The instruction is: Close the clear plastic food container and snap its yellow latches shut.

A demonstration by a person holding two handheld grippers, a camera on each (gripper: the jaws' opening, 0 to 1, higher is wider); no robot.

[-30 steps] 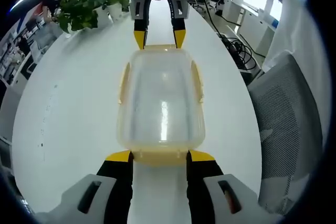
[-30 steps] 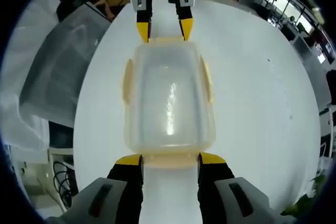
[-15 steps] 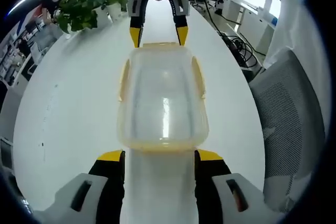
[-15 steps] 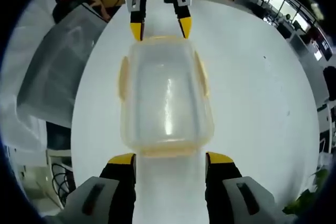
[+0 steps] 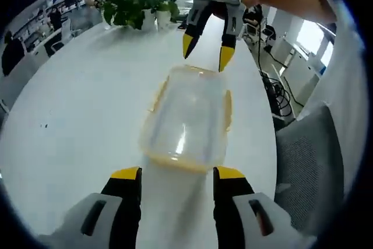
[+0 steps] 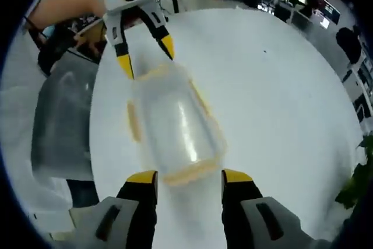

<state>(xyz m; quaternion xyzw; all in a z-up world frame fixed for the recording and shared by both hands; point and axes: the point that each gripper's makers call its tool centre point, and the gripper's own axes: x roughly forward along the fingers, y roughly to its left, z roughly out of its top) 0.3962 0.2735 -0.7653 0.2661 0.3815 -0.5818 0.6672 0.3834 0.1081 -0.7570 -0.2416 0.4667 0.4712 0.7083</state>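
The clear plastic container (image 5: 189, 118) with its yellow-rimmed lid on lies lengthwise on the white table (image 5: 76, 121). Yellow latches (image 5: 228, 109) run along its long sides, and another edges the near end. My left gripper (image 5: 178, 174) is open, its yellow tips a little short of the near end and not touching it. Beyond the far end hovers my right gripper (image 5: 207, 52), also open. In the right gripper view the container (image 6: 175, 123) sits skewed; the right gripper (image 6: 189, 177) stands open just before it, and the left gripper (image 6: 145, 56) is open over the far end.
Potted plants (image 5: 137, 4) stand at the table's far edge. A grey mesh chair (image 5: 309, 167) is beside the table, seen too as a chair (image 6: 61, 126) in the right gripper view. Cables (image 5: 280, 97) lie on the floor. A person's arm (image 5: 285, 1) holds the right gripper.
Both grippers have pulled back from the container's ends, and each now shows raised above the far end in the other's view. Both views have tilted. The container seems unmoved.
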